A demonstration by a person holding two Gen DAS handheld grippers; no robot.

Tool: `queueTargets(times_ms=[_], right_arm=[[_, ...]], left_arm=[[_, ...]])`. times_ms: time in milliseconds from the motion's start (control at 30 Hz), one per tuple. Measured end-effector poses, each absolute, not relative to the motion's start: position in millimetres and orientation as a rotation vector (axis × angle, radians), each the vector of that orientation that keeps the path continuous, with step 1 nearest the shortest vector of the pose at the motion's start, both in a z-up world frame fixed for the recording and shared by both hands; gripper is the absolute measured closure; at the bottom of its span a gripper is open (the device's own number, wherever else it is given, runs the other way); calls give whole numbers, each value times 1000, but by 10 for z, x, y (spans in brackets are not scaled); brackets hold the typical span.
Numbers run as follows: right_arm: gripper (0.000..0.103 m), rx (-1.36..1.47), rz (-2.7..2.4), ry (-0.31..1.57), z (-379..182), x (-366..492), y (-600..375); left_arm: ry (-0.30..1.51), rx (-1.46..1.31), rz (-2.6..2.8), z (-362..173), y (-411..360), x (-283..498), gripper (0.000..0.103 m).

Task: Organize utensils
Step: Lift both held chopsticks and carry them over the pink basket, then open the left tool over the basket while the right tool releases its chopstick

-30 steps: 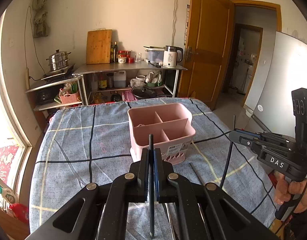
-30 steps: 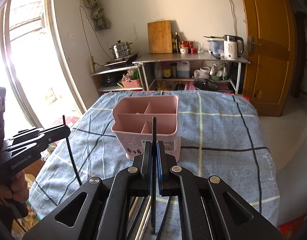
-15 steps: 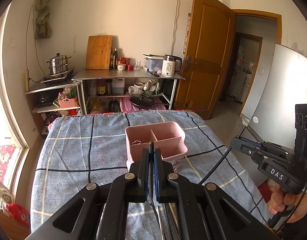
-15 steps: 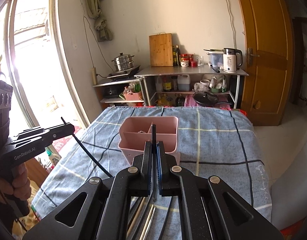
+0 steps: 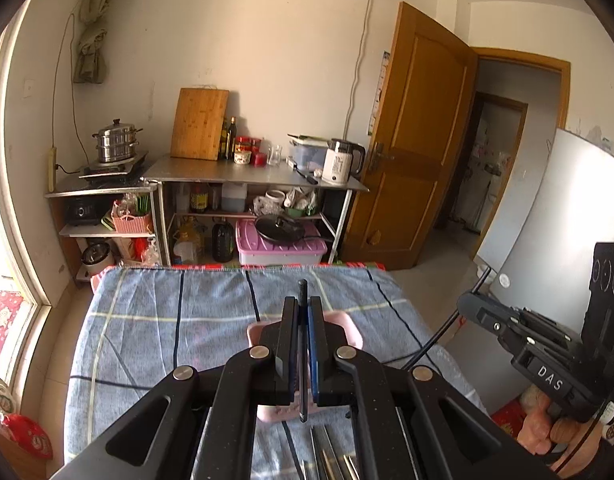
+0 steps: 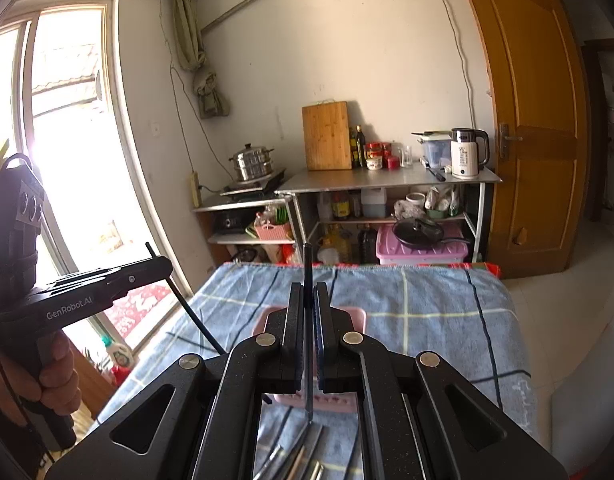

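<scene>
The left gripper (image 5: 303,320) is clenched on a thin black chopstick (image 5: 303,360) that stands near upright between its pads. The right gripper (image 6: 308,308) grips a second black chopstick (image 6: 308,340) likewise. A pink utensil holder (image 6: 357,318) sits on the blue-checked desk (image 6: 427,308), mostly hidden behind each gripper. More utensils (image 6: 299,460) lie at 6 o'clock of it.

You are facing a pale wall (image 5: 267,60) at the top of the frame. A wooden door (image 5: 411,148) is standing open at the right. Daylight is pouring through the window (image 6: 67,140) at the left. A metal shelf unit (image 6: 387,178) is standing at centre, a cutting board (image 6: 327,136) leaning on the wall, a kettle (image 6: 467,152) and steamer pot (image 6: 253,162) sitting on top. A checked blue cloth (image 5: 167,320) is covering the bench.
</scene>
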State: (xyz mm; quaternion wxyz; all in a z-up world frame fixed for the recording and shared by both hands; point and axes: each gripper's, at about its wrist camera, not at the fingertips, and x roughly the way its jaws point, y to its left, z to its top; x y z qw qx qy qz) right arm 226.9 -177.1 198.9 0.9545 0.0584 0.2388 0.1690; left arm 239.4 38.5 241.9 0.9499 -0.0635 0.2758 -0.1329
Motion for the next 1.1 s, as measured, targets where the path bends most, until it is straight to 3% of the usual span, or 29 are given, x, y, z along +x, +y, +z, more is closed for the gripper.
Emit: queueTargets(times_ms=[333, 800, 1100], right_arm=[[99, 152, 356, 457, 2068, 2637, -1616], [99, 208, 357, 588, 1454, 3098, -1562], [98, 217, 372, 652, 1238, 3168, -1585]], left_arm=[[558, -173, -238, 2501, 520, 2829, 99], [706, -239, -239, 1719, 605, 3278, 99], [716, -233, -215, 1532, 628, 3316, 98]])
